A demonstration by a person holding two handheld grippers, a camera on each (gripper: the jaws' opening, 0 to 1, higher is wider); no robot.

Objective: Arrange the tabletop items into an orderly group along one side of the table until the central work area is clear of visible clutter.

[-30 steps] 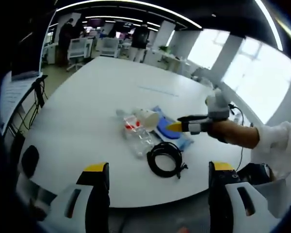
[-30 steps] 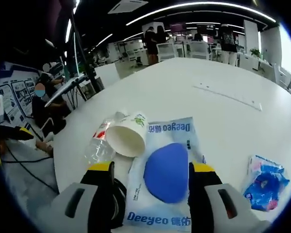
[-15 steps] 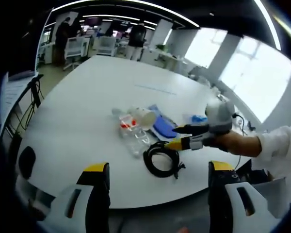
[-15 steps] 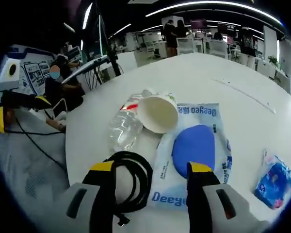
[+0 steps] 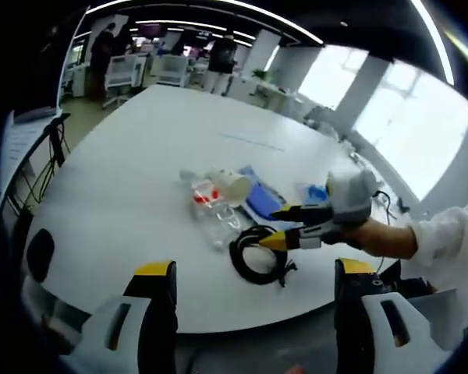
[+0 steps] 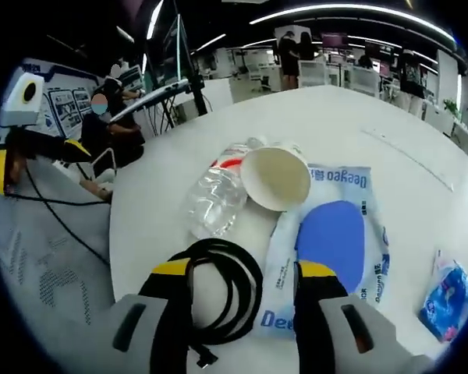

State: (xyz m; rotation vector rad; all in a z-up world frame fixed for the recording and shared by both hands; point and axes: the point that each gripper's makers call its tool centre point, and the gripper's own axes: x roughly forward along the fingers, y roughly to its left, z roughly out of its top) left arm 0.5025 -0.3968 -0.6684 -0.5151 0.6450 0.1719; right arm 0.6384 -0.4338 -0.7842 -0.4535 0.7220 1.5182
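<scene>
Right gripper point(image 6: 242, 269) has dropped onto coiled black cable point(image 6: 218, 292), jaws released; I'd straddle both strands before clenching.

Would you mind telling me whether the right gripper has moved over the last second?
Yes. In the left gripper view, the right gripper has shifted from beside the paper cup toward the black cable, nearer the table's edge.

Your white table point(image 6: 421, 132), cluttered near one edge.
On it you have a black cable coil point(image 6: 218, 290), plastic bottle point(image 6: 217, 199), paper cup point(image 6: 277, 178), printed bag point(image 6: 327, 241) and blue packet point(image 6: 446, 298).
</scene>
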